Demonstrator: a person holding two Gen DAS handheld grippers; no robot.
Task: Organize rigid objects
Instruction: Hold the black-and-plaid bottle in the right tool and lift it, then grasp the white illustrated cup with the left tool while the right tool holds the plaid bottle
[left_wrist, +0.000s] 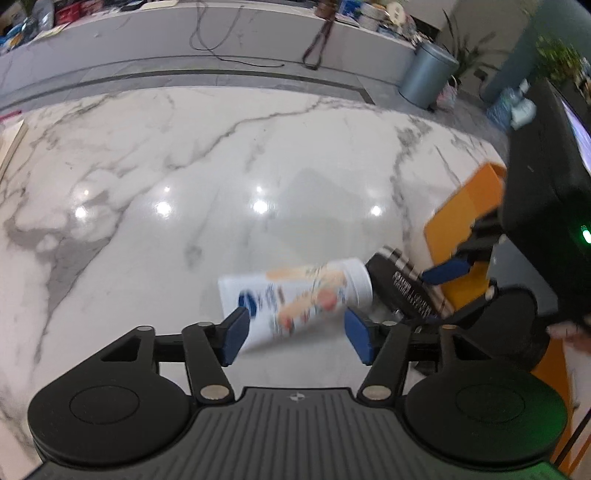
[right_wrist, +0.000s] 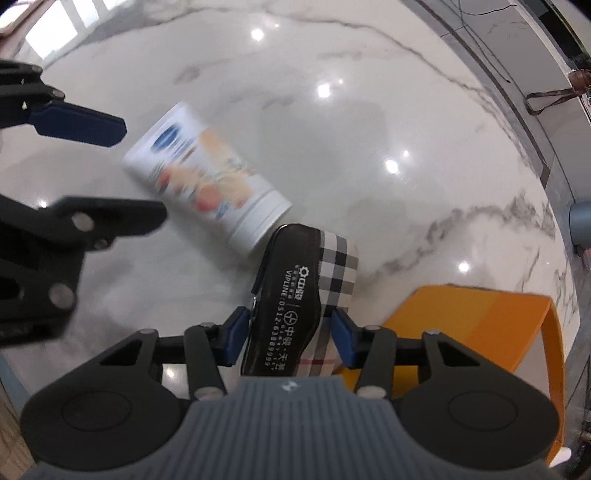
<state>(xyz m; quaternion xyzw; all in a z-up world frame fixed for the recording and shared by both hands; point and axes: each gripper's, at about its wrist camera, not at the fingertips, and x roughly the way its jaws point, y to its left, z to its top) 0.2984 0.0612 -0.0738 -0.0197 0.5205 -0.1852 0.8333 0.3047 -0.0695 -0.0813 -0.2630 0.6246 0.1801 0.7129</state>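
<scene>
Plaid case (right_wrist: 295, 314) sits pinched between the pads of the right claw (right_wrist: 290, 338), held end-down, likely so it can travel to the orange tray (right_wrist: 517, 325) just right of that claw. Left claw (left_wrist: 295, 334) is spread around the white bottle (left_wrist: 295, 291) lying on the tabletop (left_wrist: 221, 166), pads not visibly pressing, probably lining up a grasp.

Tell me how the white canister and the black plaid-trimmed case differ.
The white canister is round with a colourful printed label; the black case is flat-sided, with white lettering and a plaid band. The canister lies on the marble counter, gripped by nothing; the case sits between the right gripper pads. Both look rigid.
</scene>
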